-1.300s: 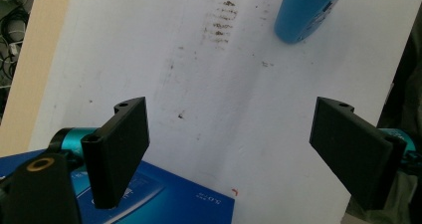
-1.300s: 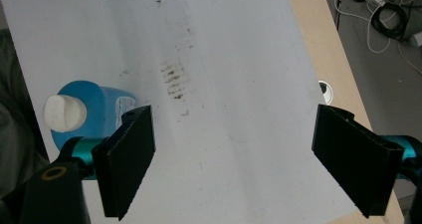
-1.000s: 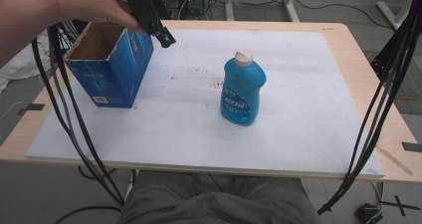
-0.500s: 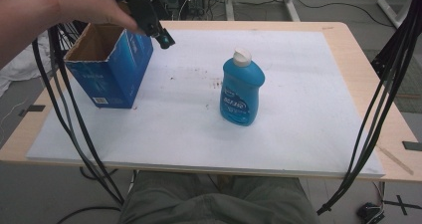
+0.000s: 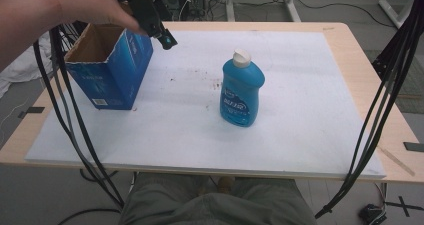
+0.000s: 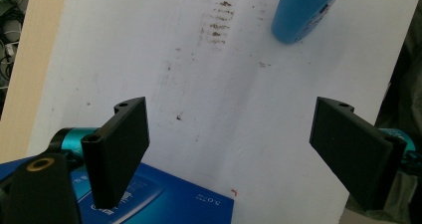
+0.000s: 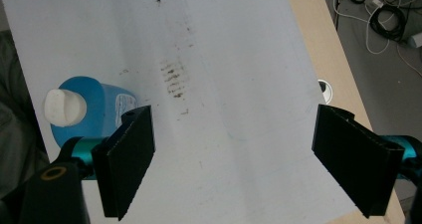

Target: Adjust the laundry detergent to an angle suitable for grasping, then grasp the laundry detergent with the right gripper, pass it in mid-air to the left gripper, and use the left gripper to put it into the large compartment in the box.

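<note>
A blue dish-soap bottle (image 5: pixel 241 91) with a white cap stands upright near the middle of the white mat (image 5: pixel 310 85). An open-topped blue cardboard box (image 5: pixel 109 70) stands at the mat's far left. A hand holds my left gripper (image 5: pixel 166 37) high above the box's right rim, pointing down and right. In the left gripper view its jaws are open (image 6: pixel 234 154) and empty, above the box's corner (image 6: pixel 169 199), with the bottle's base (image 6: pixel 303 10) farther off. My right gripper (image 7: pixel 234 164) is open and empty too, looking down on the mat with the bottle (image 7: pixel 99 109) left of its jaws.
Brown smudges (image 5: pixel 212 80) mark the mat between box and bottle. Black cables hang down at the left (image 5: pixel 70 115) and right (image 5: pixel 385 95) of the high view. The wooden table's edge (image 5: pixel 365 70) borders the mat; the person's lap is at the bottom.
</note>
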